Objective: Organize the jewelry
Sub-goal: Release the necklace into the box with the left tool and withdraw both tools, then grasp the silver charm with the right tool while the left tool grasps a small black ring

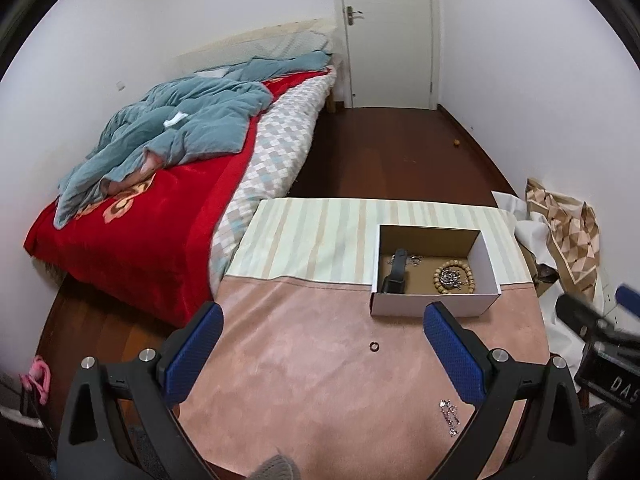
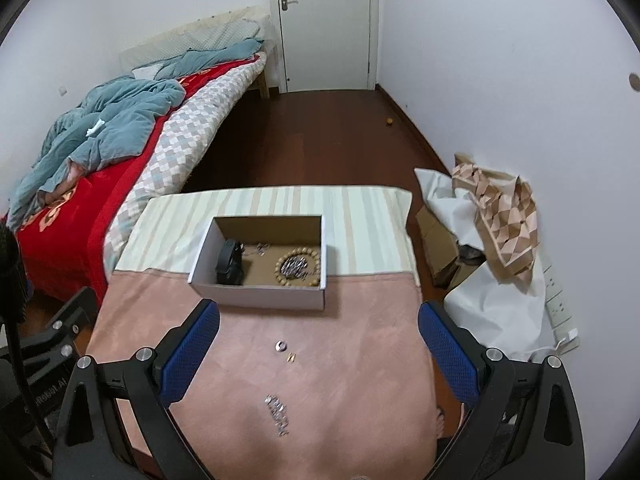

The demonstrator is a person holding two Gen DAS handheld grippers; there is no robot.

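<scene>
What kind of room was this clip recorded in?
Most likely a home bedroom: an unmade bed with a red blanket stands along the left wall, a closed door beyond it, and a cloth-covered table holds a box of jewelry.

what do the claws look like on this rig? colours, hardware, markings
Both match: left claw and right claw have black angular plastic frames with triangular cutouts, silver round bolt heads at the joints, and blue textured pads lining the inner finger faces. White lettering marks the black housings seen at each view's edge. No sleeves visible.
</scene>
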